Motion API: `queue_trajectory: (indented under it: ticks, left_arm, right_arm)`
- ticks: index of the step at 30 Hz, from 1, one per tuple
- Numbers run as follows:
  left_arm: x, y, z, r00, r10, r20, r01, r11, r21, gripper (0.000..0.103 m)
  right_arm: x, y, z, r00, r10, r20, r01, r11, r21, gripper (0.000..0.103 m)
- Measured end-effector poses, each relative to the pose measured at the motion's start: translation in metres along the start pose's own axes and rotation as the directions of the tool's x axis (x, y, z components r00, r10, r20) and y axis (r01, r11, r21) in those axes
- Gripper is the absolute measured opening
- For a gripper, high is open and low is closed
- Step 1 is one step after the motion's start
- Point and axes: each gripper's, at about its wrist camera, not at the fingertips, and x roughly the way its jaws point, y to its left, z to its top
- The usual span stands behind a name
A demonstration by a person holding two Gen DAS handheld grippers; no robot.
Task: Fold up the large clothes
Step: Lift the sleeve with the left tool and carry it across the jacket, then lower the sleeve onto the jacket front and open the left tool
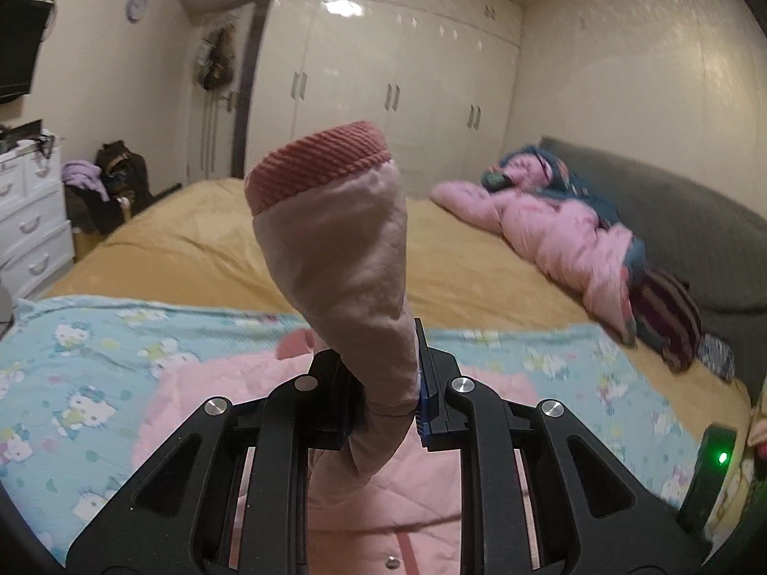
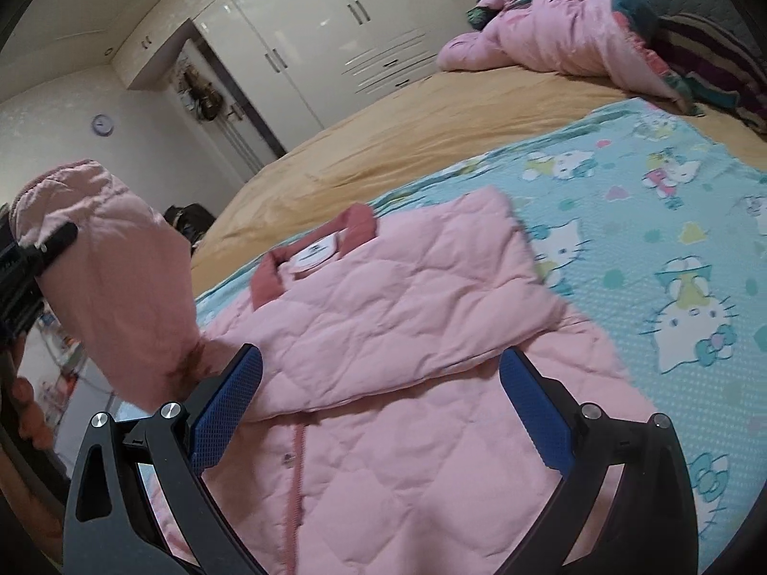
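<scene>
A pink quilted jacket (image 2: 393, 335) lies on a blue cartoon-print blanket (image 2: 647, 220) on the bed, collar and white label facing away, right sleeve folded over the chest. My left gripper (image 1: 383, 383) is shut on the jacket's left sleeve (image 1: 345, 268) and holds it upright above the jacket, the ribbed darker-pink cuff (image 1: 319, 163) on top. The raised sleeve (image 2: 110, 278) also shows at the left of the right wrist view. My right gripper (image 2: 378, 378) is open and empty, hovering just over the jacket's front near the snap placket.
A yellow sheet (image 1: 201, 239) covers the bed beyond the blanket. A heap of pink and blue clothes (image 1: 565, 225) lies by the grey headboard (image 1: 680, 220). White wardrobes (image 1: 398, 86) line the far wall. A white dresser (image 1: 29, 220) stands at left.
</scene>
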Motion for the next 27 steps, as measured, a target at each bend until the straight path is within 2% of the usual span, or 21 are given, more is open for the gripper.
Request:
queue_trajectory:
  ticks: [7, 14, 16, 19, 21, 25, 27]
  left_arm:
    - [0.040, -0.019, -0.035, 0.992, -0.033, -0.121, 0.039, 0.998, 0.047, 0.013]
    - [0.071, -0.039, -0.073, 0.974, -0.053, -0.219, 0.076, 0.992, 0.097, 0.018]
    - [0.076, -0.048, -0.082, 0.970, -0.062, -0.235, 0.094, 0.988, 0.125, 0.021]
    - [0.085, -0.059, -0.094, 0.957, -0.079, -0.279, 0.124, 0.981, 0.148, 0.038]
    - [0.089, -0.064, -0.103, 0.948, -0.090, -0.307, 0.143, 0.977, 0.155, 0.057]
    - [0.095, -0.072, -0.119, 0.929, -0.099, -0.356, 0.172, 0.968, 0.180, 0.067]
    - [0.095, -0.076, -0.128, 0.923, -0.089, -0.373, 0.179, 0.960, 0.214, 0.077]
  right_arm:
    - [0.000, -0.026, 0.004, 0.995, -0.089, 0.049, 0.086, 0.995, 0.051, 0.099]
    - [0.010, -0.055, 0.003, 0.984, -0.175, 0.028, 0.172, 0.980, 0.105, 0.099]
    - [0.010, -0.061, 0.002, 0.984, -0.174, 0.023, 0.170, 0.978, 0.122, 0.099]
    - [0.011, -0.066, 0.003, 0.983, -0.183, 0.027, 0.178, 0.975, 0.132, 0.099]
    - [0.012, -0.071, 0.003, 0.982, -0.187, 0.023, 0.181, 0.972, 0.148, 0.099]
    - [0.010, -0.082, 0.004, 0.981, -0.193, 0.023, 0.185, 0.965, 0.184, 0.099]
    - [0.009, -0.086, 0.005, 0.981, -0.193, 0.026, 0.184, 0.962, 0.200, 0.099]
